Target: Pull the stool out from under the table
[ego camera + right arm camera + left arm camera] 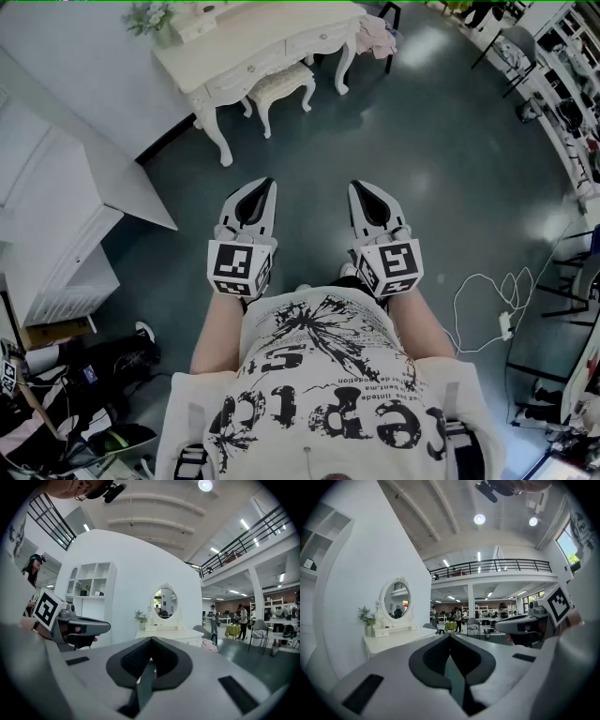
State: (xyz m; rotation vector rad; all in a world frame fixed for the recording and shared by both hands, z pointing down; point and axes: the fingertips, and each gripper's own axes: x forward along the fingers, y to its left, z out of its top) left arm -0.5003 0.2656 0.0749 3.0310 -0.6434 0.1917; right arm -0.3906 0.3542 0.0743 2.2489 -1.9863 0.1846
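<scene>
The person is holding the left gripper (265, 185) and the right gripper (356, 187) side by side over the dark floor (441, 141), both pointing roughly level toward the white dressing table (246, 49) — and both are showing their jaws pressed together with nothing between them. The stool (279, 84) is sitting tucked partly under the table, between its legs, well apart from either gripper — neither one is touching it. A round mirror (164, 603) is standing on the tabletop.
</scene>
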